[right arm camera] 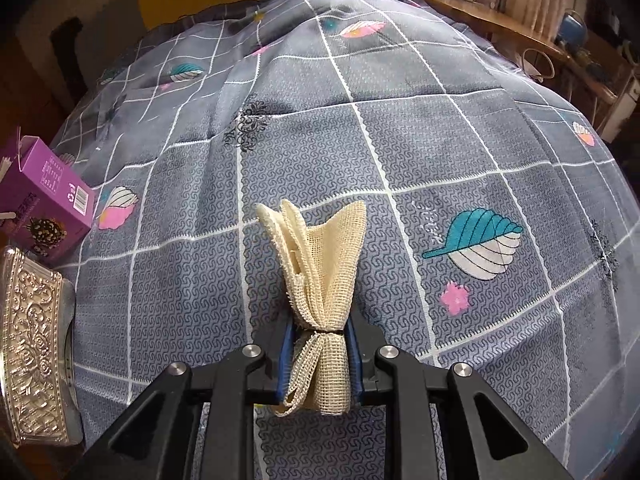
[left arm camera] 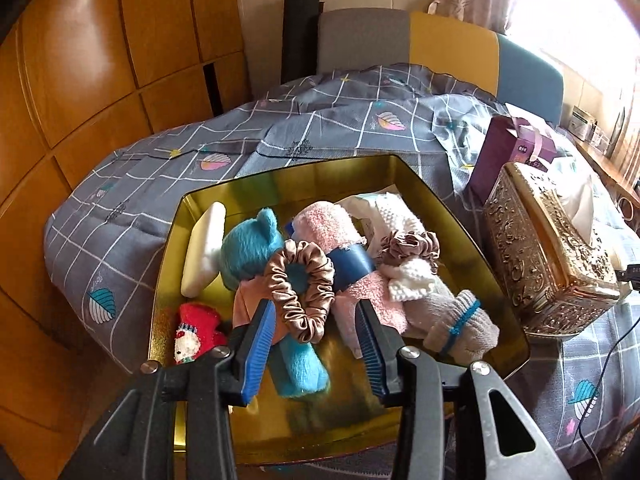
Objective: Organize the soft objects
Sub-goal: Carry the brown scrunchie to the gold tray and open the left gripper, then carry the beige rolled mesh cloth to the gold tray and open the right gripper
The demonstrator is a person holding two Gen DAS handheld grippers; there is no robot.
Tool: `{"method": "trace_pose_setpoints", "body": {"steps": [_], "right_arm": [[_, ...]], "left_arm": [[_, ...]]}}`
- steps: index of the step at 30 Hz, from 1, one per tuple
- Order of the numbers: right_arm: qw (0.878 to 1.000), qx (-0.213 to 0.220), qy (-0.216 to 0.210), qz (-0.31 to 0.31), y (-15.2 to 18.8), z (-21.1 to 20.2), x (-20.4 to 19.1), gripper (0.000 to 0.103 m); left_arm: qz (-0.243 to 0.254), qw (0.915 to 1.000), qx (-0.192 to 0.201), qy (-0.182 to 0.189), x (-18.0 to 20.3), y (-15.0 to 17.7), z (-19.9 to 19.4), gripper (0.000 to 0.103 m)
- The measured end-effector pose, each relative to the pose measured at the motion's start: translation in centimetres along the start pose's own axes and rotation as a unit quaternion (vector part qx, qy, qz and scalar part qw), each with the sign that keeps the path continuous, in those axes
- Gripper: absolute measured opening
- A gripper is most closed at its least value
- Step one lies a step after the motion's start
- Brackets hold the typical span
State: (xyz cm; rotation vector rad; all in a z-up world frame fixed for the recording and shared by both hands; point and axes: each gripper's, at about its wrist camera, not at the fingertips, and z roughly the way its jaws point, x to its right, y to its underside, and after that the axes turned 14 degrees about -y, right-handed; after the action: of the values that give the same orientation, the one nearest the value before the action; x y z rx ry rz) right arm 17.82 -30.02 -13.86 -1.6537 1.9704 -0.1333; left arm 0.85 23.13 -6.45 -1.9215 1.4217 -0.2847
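Grey checked bedspread (right arm camera: 304,168) under everything, and your right gripper (right arm camera: 320,360) is pinching a folded cream mesh cloth (right arm camera: 320,264) above it, well clear of the gold tin (left arm camera: 472,216). Carry it over to the tin's bare near edge. Your left gripper (left arm camera: 316,344) hangs spread and empty over the beige scrunchie (left arm camera: 300,292); pull it aside first.

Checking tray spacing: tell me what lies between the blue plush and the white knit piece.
In the left wrist view, a pink fuzzy roll with a blue band lies between the blue plush and the white knit piece.
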Motion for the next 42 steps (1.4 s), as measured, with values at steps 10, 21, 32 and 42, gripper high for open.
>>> {"method": "trace_pose_setpoints", "body": {"steps": [10,21,32,42], "right_arm": [[1.0,0.013,0.018,0.021,-0.5,-0.2,1.0,0.022],[0.999,0.036,0.018,0.001,-4.5,-1.9,-2.4,0.021],[0.971,0.121,-0.117,-0.168,-9.0,-10.1,-20.5,0.021],[0.862,-0.032,-0.293,-0.412,5.9,-7.7,-38.1,0.022]], "left_arm": [[-0.001,0.9996,0.007,0.026,-0.1,0.2,-0.4,0.061],[0.004,0.9989,0.025,0.04,-0.3,0.1,-1.2,0.061],[-0.004,0.9981,0.035,0.05,-1.7,0.2,-1.5,0.061],[-0.071,0.9967,0.035,0.019,-7.0,0.4,-1.1,0.061]]}}
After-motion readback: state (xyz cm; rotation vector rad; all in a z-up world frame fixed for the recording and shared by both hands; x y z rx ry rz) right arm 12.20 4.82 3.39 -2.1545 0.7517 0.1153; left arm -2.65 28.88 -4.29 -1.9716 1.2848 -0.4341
